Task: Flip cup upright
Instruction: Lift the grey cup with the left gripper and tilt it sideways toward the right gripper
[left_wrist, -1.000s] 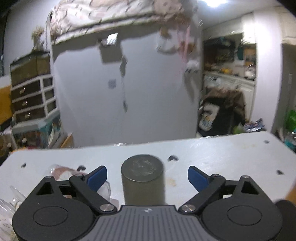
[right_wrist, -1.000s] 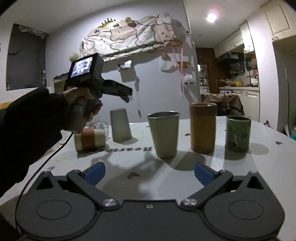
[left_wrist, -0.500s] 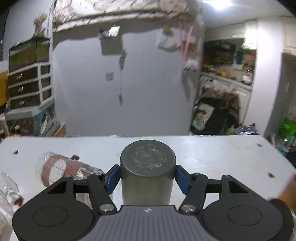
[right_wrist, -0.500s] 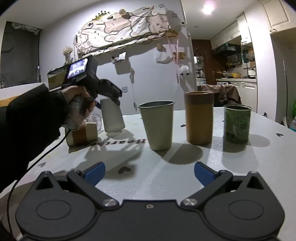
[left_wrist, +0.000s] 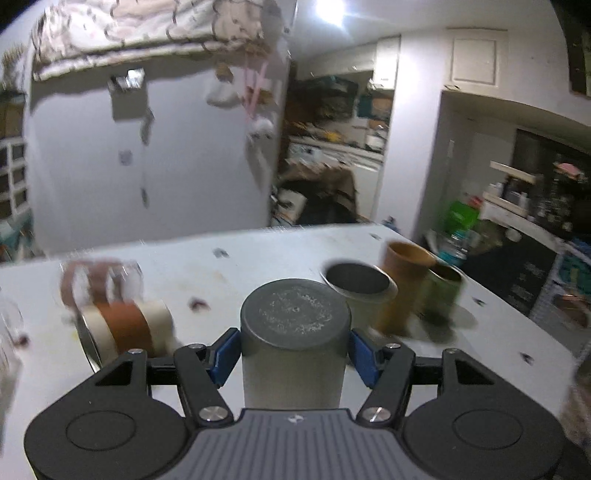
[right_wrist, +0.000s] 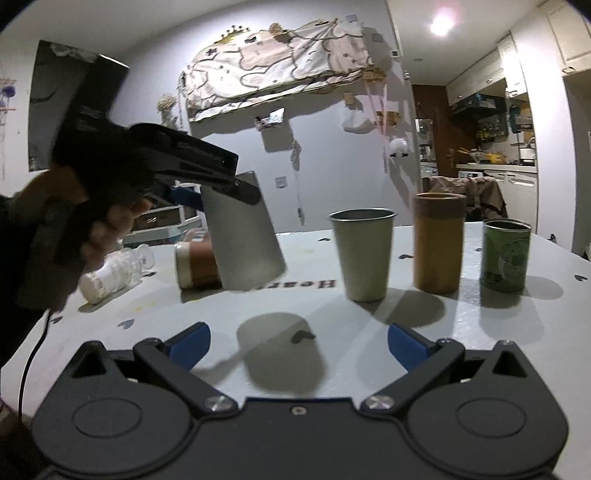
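My left gripper (left_wrist: 293, 352) is shut on a grey metal cup (left_wrist: 293, 343) that is upside down, base toward the camera. In the right wrist view the same cup (right_wrist: 245, 240) hangs tilted above the white table (right_wrist: 369, 332), mouth down, clear of the surface, held by the left gripper (right_wrist: 207, 192). My right gripper (right_wrist: 298, 341) is open and empty, low over the table's near side.
An upright grey cup (right_wrist: 364, 254), a tall brown cup (right_wrist: 439, 242) and a green can (right_wrist: 505, 256) stand in a row at the right. A brown-banded cup (right_wrist: 195, 267) and a clear glass item (right_wrist: 114, 271) lie on their sides at the left.
The left gripper closed on the upside-down grey cup, lifted it off the table and swung it right, toward the row of upright cups. The right gripper stayed open.
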